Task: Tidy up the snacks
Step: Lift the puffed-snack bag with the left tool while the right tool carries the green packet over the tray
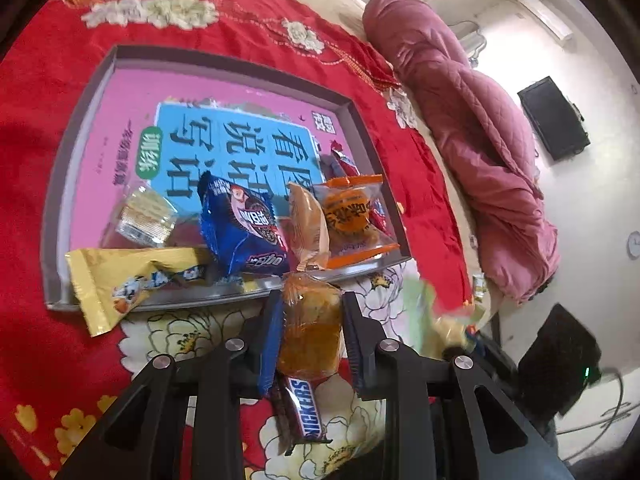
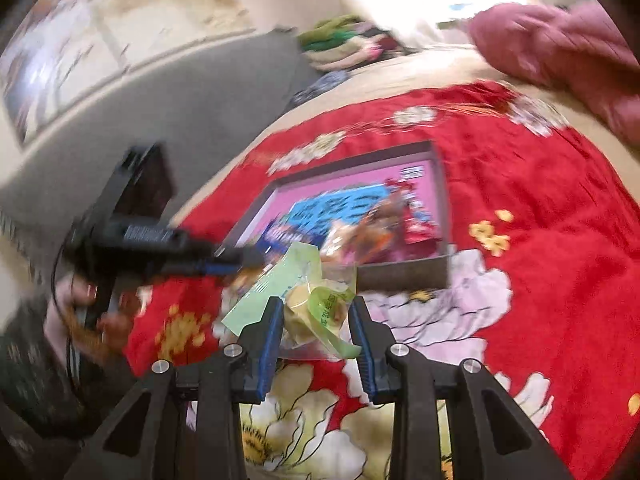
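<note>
My left hand-held gripper (image 1: 308,332) pinches an orange cake (image 1: 310,328) just before the tray (image 1: 360,120); my right hand-held gripper (image 2: 316,320) pinches a green snack (image 2: 316,304). Next I think both go into the tray.

We see 2 wrist views – each close above the red bedspread (image 1: 36,128), both facing the tray (image 1: 60,184).

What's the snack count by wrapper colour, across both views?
Orange pack, orange cake: 2
Yellow pack: 1
Blue pack: 1
Tan pack: 1
Red pack: 1
Clear pack: 1
Snickers bar: 1
Green pack: 1
Total: 9
</note>
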Motion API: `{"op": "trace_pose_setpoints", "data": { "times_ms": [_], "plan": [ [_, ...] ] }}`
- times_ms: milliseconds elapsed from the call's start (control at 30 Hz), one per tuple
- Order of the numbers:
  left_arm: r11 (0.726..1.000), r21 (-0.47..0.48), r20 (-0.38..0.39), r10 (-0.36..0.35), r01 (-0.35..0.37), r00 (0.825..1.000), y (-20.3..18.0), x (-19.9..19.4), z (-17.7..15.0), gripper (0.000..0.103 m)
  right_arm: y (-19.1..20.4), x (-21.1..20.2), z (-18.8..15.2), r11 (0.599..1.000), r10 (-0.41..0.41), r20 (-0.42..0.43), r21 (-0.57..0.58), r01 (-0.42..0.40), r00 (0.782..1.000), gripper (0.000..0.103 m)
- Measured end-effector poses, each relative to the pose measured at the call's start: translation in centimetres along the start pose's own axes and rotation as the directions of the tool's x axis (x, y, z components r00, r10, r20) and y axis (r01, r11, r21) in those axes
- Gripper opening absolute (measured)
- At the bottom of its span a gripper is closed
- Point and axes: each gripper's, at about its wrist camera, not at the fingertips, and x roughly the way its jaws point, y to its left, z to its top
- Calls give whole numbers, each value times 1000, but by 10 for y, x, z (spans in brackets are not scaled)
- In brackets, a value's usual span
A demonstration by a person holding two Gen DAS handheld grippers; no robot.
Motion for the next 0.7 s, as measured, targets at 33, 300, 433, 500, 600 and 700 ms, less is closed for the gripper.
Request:
{"op": "trace_pose_setpoints", "data": {
  "times_ms": [33, 300, 433, 500, 600, 700],
  "plan": [
    [1000, 11, 10, 11, -12, 1000, -3, -3, -1, 29, -4, -1, 1, 1000, 0, 7, 19, 0, 1000, 34],
    [997, 62, 91, 35, -41, 995, -23, -29, 1, 29, -9, -8, 8, 998, -56, 76, 30, 54, 996, 34],
    [998, 55, 118, 27, -34, 993, -27, -37, 4, 29, -6, -6, 11, 998, -66, 96, 22, 64, 993, 34],
    [999, 46, 129, 23, -29, 991, -27, -39, 6, 29, -6, -3, 13, 997, -70, 97, 26, 68, 993, 34],
    [999, 34, 149, 21, -26, 989, -26, -41, 9, 29, -7, 0, 16, 997, -75, 104, 31, 72, 992, 34],
    [1000, 24, 170, 14, -19, 985, -25, -44, 12, 29, -5, 4, 20, 997, -80, 116, 27, 78, 990, 34]
  ]
}}
